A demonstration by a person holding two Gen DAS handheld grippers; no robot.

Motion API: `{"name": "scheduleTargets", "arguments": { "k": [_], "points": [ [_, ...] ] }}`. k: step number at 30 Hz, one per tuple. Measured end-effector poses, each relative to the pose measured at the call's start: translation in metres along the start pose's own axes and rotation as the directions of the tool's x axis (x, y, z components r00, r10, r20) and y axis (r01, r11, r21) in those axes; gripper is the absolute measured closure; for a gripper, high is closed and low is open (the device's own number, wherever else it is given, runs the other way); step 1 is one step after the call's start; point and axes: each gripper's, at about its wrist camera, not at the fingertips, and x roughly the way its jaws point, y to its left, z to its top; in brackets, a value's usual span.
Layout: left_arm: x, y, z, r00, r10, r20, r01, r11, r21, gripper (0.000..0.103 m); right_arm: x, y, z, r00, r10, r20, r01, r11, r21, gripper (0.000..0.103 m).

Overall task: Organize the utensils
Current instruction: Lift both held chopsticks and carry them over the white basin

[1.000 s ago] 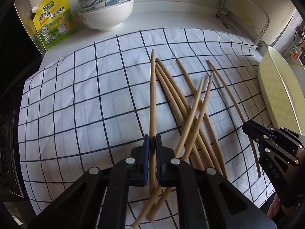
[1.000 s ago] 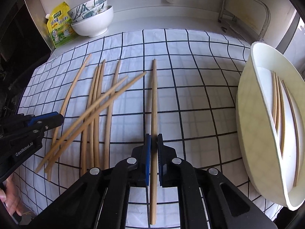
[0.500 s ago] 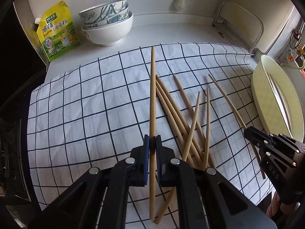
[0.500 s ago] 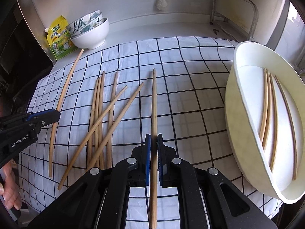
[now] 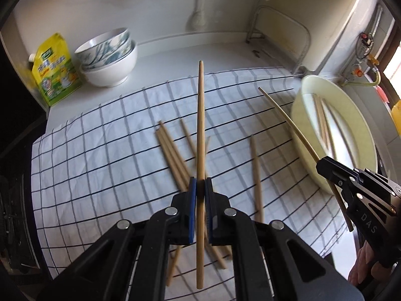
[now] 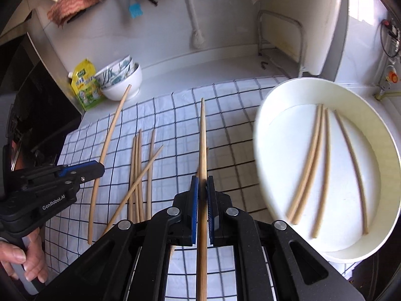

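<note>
My left gripper [image 5: 200, 188] is shut on a wooden chopstick [image 5: 200, 125], held in the air above the checked cloth [image 5: 100, 150]. My right gripper [image 6: 202, 188] is shut on another chopstick [image 6: 203, 138], also lifted off the cloth. Each gripper shows in the other's view: the right one [image 5: 323, 168] with its thin chopstick [image 5: 288, 123] next to the basin, the left one [image 6: 100, 169] with its chopstick [image 6: 110, 130]. Several loose chopsticks [image 6: 136, 170] lie on the cloth between them. The white basin [image 6: 260, 135] at the right holds several chopsticks [image 6: 323, 155].
Stacked bowls [image 5: 110, 57] and a yellow-green pouch [image 5: 54, 70] stand at the back left of the counter. A metal rack [image 5: 280, 32] leans against the back wall. A person's hand [image 6: 25, 258] grips the left tool. A dark stove edge borders the cloth's left side.
Both grippers have risen, each lifting its chopstick off the cloth. The cloth and loose chopsticks now look farther away, and the basin sits more fully in the right wrist view.
</note>
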Motion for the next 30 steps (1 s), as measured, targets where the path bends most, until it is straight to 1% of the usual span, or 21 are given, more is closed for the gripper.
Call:
{"name": "scheduleTargets", "arguments": {
  "k": [5, 8, 14, 19, 24, 27, 30],
  "points": [
    [-0.009, -0.043, 0.019, 0.998, -0.06, 0.025, 0.059, 0.997, 0.042, 0.096, -0.028, -0.04, 0.006, 0.998, -0.042, 0.048, 0.04, 0.998, 0.04, 0.096],
    [-0.01, -0.071, 0.031, 0.994, -0.102, 0.031, 0.1, 0.992, 0.071, 0.096, -0.041, -0.068, 0.005, 0.995, -0.076, 0.062, 0.072, 0.995, 0.073, 0.096],
    [-0.01, -0.13, 0.059, 0.983, -0.181, 0.04, 0.174, 0.975, 0.137, 0.096, -0.055, -0.125, 0.003, 0.989, -0.128, 0.07, 0.116, 0.982, 0.148, 0.096],
    [0.0, -0.176, 0.08, 0.974, -0.225, 0.03, 0.216, 0.958, 0.19, 0.096, -0.056, -0.163, 0.002, 0.986, -0.149, 0.071, 0.132, 0.971, 0.199, 0.096],
    [0.031, -0.216, 0.093, 0.97, -0.239, -0.029, 0.24, 0.947, 0.215, 0.096, -0.052, -0.191, 0.003, 0.986, -0.152, 0.069, 0.132, 0.964, 0.232, 0.097],
    [0.047, -0.234, 0.097, 0.973, -0.226, -0.052, 0.232, 0.944, 0.236, 0.096, -0.046, -0.204, 0.003, 0.987, -0.148, 0.062, 0.129, 0.96, 0.248, 0.096],
    [0.063, -0.246, 0.097, 0.974, -0.212, -0.079, 0.225, 0.943, 0.246, 0.096, -0.035, -0.216, 0.001, 0.989, -0.141, 0.035, 0.127, 0.957, 0.261, 0.096]
  ]
}}
